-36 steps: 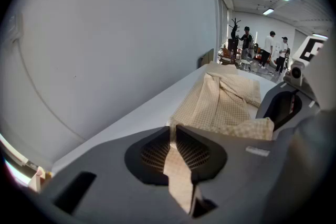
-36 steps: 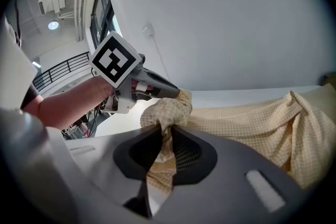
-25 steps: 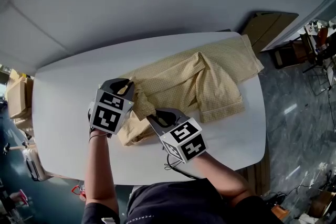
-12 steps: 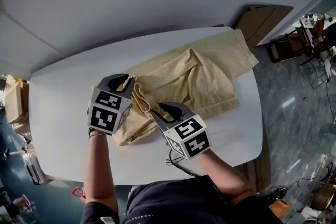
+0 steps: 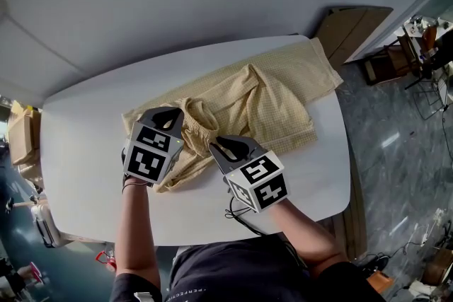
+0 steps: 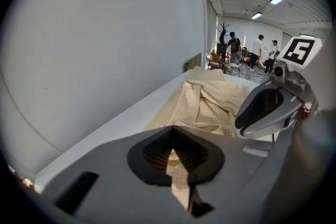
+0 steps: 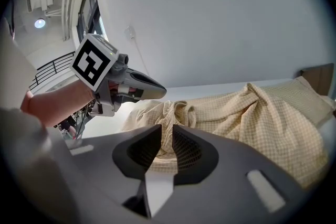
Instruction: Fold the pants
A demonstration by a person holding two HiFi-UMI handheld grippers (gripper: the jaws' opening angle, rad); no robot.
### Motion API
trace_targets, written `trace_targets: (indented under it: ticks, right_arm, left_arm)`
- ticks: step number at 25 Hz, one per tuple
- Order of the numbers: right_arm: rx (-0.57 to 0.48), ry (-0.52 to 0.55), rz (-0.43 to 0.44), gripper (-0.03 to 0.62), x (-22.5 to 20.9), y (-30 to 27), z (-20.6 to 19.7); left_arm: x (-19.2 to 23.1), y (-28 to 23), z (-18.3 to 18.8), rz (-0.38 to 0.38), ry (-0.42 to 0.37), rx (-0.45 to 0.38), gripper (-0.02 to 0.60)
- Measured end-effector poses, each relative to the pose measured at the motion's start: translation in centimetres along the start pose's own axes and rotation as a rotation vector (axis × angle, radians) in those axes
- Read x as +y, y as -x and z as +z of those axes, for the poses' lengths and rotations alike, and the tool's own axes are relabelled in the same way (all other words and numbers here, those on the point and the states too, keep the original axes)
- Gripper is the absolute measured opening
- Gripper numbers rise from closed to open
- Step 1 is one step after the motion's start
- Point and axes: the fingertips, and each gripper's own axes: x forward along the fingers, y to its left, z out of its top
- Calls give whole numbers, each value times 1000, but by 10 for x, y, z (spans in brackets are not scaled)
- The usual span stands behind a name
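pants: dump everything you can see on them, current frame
The pants are pale yellow with a fine check. The cloth looks thin and woven, and the waistband is gathered elastic. They lie rumpled and partly folded across the white table, one leg end reaching its far right corner, the waistband bunched up at the near left. The left gripper is shut on a strip of the cloth. The right gripper, whose jaws have just been closing, appears to pinch waistband cloth in its narrow gap.

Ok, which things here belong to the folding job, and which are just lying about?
Job: pants; table under them.
Lying about: cardboard boxes at left; wooden board past the table's far right corner; clutter at right; people far off in the left gripper view.
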Motion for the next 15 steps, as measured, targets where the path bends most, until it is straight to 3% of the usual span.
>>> trace_targets:
  ticks: [4,9,15]
  right_arm:
    - [-10,10,-11,2,2,6,3]
    - [-32,22,-24,2,12,12,10]
    - [-12,32,-106,2,23,30,3]
  left_arm:
    - [-19,4,-5,-47,20,-10,-3]
    - [-47,11,-4,-129,-43,-38,-3]
    - [-91,18,-12,-270,-101,-65,-2]
